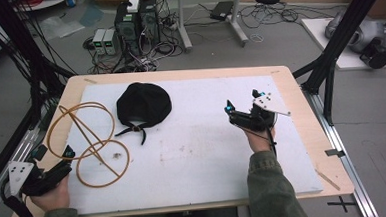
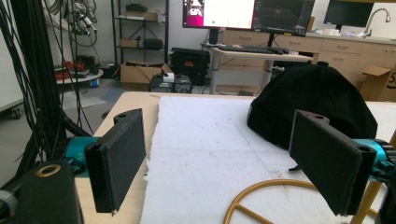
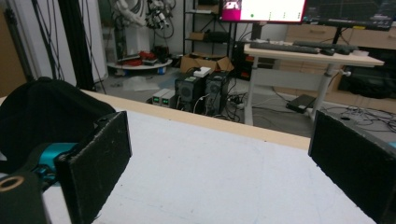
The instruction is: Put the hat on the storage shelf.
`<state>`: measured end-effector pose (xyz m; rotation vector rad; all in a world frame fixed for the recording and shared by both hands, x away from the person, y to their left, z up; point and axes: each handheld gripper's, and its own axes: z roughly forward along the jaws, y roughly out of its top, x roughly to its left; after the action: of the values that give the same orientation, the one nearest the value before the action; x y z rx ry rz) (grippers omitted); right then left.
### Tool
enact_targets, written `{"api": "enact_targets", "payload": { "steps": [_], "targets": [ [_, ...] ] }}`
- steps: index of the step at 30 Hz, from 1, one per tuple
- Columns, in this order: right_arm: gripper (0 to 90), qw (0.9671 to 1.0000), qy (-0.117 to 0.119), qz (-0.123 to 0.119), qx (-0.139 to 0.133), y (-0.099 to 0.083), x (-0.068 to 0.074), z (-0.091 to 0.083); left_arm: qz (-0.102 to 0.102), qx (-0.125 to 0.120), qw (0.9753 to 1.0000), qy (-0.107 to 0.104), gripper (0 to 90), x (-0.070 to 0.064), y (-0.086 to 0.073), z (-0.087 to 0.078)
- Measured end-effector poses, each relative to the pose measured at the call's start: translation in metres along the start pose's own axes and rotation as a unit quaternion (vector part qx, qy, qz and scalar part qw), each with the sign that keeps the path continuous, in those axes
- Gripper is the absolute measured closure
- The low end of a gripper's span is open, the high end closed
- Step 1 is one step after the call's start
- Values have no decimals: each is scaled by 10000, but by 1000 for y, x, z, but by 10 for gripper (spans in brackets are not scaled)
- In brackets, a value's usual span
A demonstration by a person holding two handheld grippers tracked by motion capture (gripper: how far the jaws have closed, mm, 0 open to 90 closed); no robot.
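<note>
Black cap point(image 1: 144, 105) lies on the white foam sheet point(image 1: 208, 152), far-left of centre; crown domed upward, strap ends trailing toward the near edge and splayed a little left and right, so the long axis runs roughly far to near; which end carries the brim I cannot tell.

Wire stand point(image 1: 88, 144) of yellow-brown hoops sits left of the cap and nearer; one large hoop tilted up at the far left, a second lying flat on the foam at the near right, thin rods crossing between them; stand and cap are close but apart.

Left gripper point(image 1: 58, 158) held at the near-left corner, just beside the near hoop, not touching it; jaws spread wide, nothing between them; in the left gripper view the cap point(image 2: 312, 105) sits ahead to the right and a hoop point(image 2: 261, 196) curves below.

Right gripper point(image 1: 243, 103) held above the foam right of centre, well apart from the cap; jaws wide, holding nothing; in the right gripper view the cap point(image 3: 44, 116) shows at the left behind the left jaw.

Surface: foam sheet on a light wooden table point(image 1: 301, 113), a few faint stains mid-sheet. Room: grey floor, computer towers point(image 1: 137, 21) and tangled cables beyond the far edge, black frame posts on both sides, desk with monitors point(image 2: 247, 13) farther back.
</note>
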<state>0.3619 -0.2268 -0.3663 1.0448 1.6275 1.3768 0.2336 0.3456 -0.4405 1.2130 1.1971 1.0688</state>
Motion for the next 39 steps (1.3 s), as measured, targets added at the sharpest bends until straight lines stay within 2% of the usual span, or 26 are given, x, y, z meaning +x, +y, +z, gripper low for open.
{"api": "enact_targets", "payload": {
  "steps": [4, 12, 14, 17, 23, 28, 39],
  "targets": [
    [50, 9999, 107, -44, 76, 5, 7, 11, -8, 1, 10000, 1, 190, 0, 0, 0],
    [50, 9996, 231, -173, 37, 21, 21, 30, -11, -2, 10000, -10, 190, 0, 0, 0],
    [51, 9996, 254, -141, 38, 22, 23, 32, -13, -2, 10000, -8, 190, 0, 0, 0],
    [51, 9993, 271, -266, 48, 20, 30, 39, -50, 14, 10000, -8, 190, 0, -1, 0],
    [51, 9991, 347, -193, 161, 15, 34, 50, -81, 18, 10000, -20, 190, 1, -1, 0],
    [51, 9989, 421, -82, 199, 20, 37, 61, -77, 11, 10000, -22, 190, 1, -1, 1],
    [51, 9960, 843, -61, 281, 36, 72, 93, -144, 13, 9999, -13, 190, 0, -2, 0]
  ]
}}
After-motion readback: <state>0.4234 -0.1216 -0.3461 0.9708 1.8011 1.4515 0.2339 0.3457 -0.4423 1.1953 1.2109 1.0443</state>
